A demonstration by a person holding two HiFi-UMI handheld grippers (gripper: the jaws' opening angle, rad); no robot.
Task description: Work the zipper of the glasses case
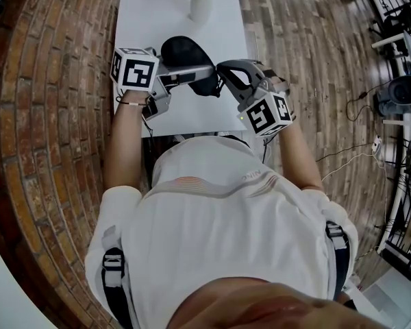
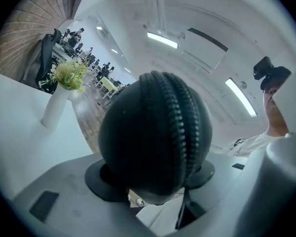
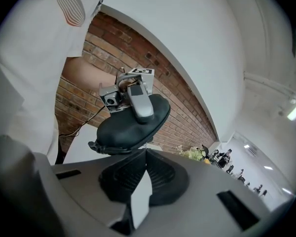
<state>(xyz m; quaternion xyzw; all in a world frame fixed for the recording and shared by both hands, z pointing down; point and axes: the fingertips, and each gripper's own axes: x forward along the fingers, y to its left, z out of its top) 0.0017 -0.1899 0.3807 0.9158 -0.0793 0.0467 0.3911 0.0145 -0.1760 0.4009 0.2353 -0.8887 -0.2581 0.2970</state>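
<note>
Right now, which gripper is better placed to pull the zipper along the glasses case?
The right. The left gripper is clamped around the glasses case, steadying it; the right gripper, jaws shut, has its tips at the case's zipper, so it can probably pull.

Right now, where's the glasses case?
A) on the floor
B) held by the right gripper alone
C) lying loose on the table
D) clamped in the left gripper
D: the left gripper view shows the glasses case pinched in the left gripper, with a jaw pressing on each side.
</note>
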